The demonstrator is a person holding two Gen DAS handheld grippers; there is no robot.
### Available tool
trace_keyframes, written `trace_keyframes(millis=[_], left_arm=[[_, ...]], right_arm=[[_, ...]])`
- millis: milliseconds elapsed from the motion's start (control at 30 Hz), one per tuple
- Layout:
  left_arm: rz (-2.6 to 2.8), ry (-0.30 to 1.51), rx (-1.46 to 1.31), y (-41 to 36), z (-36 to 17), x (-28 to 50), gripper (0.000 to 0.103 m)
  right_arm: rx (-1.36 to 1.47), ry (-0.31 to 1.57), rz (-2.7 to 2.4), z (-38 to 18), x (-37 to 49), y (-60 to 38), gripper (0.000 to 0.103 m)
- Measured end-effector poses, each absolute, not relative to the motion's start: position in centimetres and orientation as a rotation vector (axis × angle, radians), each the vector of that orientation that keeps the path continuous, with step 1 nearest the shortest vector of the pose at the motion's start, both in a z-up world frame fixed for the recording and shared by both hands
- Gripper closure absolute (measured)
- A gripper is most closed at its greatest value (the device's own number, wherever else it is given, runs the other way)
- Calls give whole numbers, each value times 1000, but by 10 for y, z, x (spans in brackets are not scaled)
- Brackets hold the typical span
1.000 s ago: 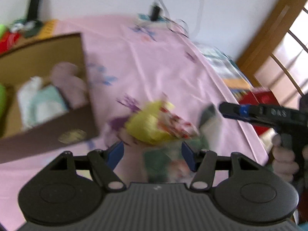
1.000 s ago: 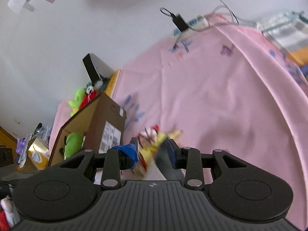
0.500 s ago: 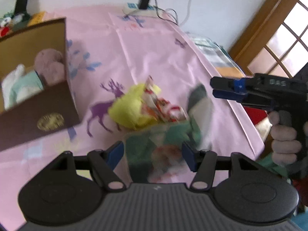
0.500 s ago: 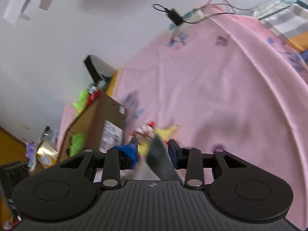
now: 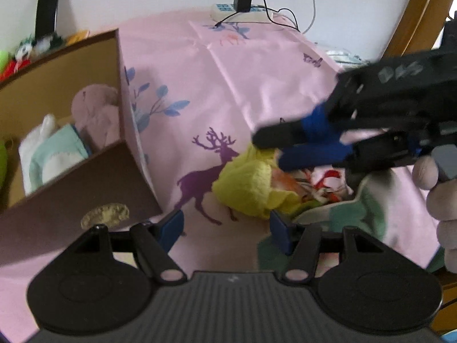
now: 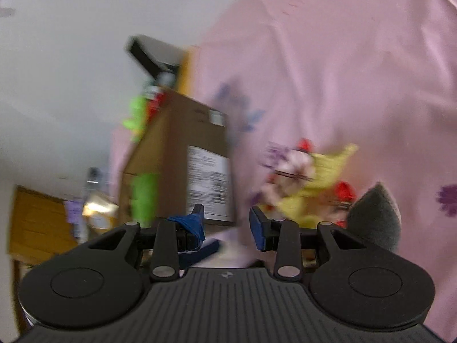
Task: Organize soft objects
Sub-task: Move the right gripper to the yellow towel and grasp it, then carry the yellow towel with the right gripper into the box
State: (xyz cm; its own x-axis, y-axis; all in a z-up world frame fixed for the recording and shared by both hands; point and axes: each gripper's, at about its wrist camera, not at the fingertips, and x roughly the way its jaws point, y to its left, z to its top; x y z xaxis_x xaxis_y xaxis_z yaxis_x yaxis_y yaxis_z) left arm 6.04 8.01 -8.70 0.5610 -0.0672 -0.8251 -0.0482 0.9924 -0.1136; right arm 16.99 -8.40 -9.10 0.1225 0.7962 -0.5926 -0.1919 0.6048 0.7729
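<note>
A yellow soft cloth lies bunched on the pink deer-print sheet with a red-and-white patterned piece and a grey-green sock-like piece. My left gripper is open just short of the pile, with nothing between its pads. My right gripper comes in from the right, its tips over the yellow cloth's far edge. In the right wrist view that gripper is open and empty. There the yellow cloth lies ahead and the grey piece sits outside its right finger.
An open brown cardboard box stands to the left, holding a pink plush and pale cloths. It appears with a label and a green toy. A power strip lies at the wall. A wooden frame borders the right.
The right gripper swung in from the right to above the yellow cloth. The grey piece that stood between its jaws now lies outside them. The left gripper sank closer to the pile.
</note>
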Motion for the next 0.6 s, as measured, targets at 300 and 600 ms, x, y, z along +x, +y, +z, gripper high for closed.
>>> trace_keyframes(millis=[300,600], left_arm=[[-63,987,17,62,-107,97,43],[-85,1007,-101,69,-122,115,69]], right_arm=[[693,1325,617,-130,190,-115,84],[682,1330,657,-143,198,-97,86]])
